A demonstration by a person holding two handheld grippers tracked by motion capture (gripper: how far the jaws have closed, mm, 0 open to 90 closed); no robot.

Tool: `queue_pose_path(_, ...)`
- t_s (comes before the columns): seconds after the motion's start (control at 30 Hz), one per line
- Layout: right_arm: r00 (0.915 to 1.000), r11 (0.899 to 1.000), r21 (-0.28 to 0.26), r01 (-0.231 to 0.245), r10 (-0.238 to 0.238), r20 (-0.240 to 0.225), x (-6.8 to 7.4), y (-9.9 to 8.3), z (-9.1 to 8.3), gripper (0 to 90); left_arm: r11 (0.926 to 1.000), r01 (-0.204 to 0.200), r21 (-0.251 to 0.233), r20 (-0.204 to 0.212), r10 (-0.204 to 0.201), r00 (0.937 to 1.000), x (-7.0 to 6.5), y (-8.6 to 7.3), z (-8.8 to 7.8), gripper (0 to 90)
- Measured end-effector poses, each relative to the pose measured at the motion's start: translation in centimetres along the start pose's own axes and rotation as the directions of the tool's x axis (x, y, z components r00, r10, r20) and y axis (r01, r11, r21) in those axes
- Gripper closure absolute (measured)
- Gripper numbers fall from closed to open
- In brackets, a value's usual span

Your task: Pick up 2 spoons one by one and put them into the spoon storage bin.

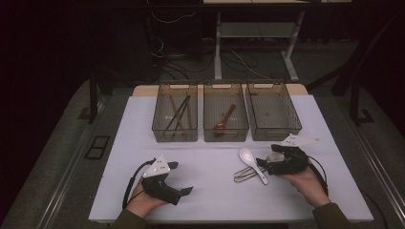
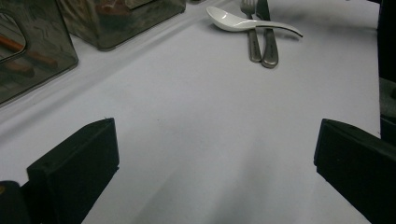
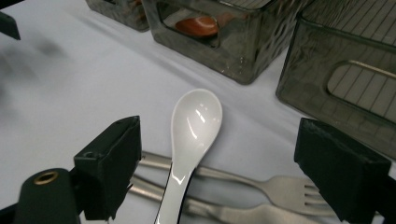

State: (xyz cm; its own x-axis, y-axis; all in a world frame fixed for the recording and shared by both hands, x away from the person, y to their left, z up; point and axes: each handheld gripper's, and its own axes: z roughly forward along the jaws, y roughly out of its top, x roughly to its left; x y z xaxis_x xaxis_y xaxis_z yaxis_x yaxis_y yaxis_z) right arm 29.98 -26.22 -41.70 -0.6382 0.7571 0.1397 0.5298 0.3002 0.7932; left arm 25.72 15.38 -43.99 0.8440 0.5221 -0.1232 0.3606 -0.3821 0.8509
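So the right gripper sits at the lower right of the high view, jaws spread wide with nothing pinched between them. In the right gripper view the white spoon lies right in the gap between the two jaws, bowl pointing up-frame, not touched by either pad as far as the view shows. The spoon's handle crosses over a metal fork and a second piece of metal cutlery under it, all lying on the white surface.

The left gripper is at the lower left of the high view, well apart from the cutlery, jaws also released and empty, just bare surface between them in its own view.

Along the top of the surface stand three smoky plastic bins in a row: the left bin has chopsticks in it, the middle bin holds a reddish-brown spoon, and the right bin is just beside the right gripper.
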Motion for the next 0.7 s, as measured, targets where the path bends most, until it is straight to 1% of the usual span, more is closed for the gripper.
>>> queue_pose_path(0.1, 0.9999, 1.000, 0.013, -0.009, 0.009, 0.006, -0.3, 0.5, 0.6, 14.6, 1.0000, -0.002, 0.001, 0.000, 0.002, 1.0000, 0.1, 0.0, 0.0, 0.0)
queue_pose_path(0.27, 0.9996, 0.999, 0.024, -0.029, 0.029, -0.001, -0.7, 1.2, 1.4, 14.7, 1.0000, -0.003, 0.003, 0.003, 0.003, 1.0000, 0.1, 0.0, 0.0, 0.0)
queue_pose_path(0.33, 0.9997, 0.999, 0.025, -0.025, 0.025, 0.000, -0.9, 1.6, 1.8, 16.5, 1.0000, -0.001, 0.001, 0.007, 0.001, 1.0000, 0.1, 0.0, 0.1, 0.0)
queue_pose_path(0.47, 0.9997, 0.999, 0.021, -0.024, 0.024, -0.010, -1.0, 2.3, 2.8, 16.7, 1.0000, -0.002, 0.006, 0.015, 0.002, 0.9999, 0.0, 0.0, 0.3, 0.0)
queue_pose_path(0.57, 0.9993, 0.999, 0.023, -0.031, 0.031, -0.022, -0.9, 2.7, 3.6, 20.1, 1.0000, -0.002, 0.008, 0.019, 0.002, 0.9998, 0.0, 0.0, 0.3, 0.0)
queue_pose_path(0.6, 0.9992, 0.999, 0.026, -0.030, 0.030, -0.027, -0.9, 2.7, 3.8, 22.6, 1.0000, -0.001, 0.008, 0.019, 0.001, 0.9998, 0.0, 0.0, 0.3, 0.0)
queue_pose_path(0.7, 0.9985, 0.998, 0.051, -0.033, 0.035, -0.041, -0.6, 2.6, 4.4, 26.3, 1.0000, -0.003, 0.006, 0.023, 0.003, 0.9997, 0.0, 0.0, 0.3, 0.0)
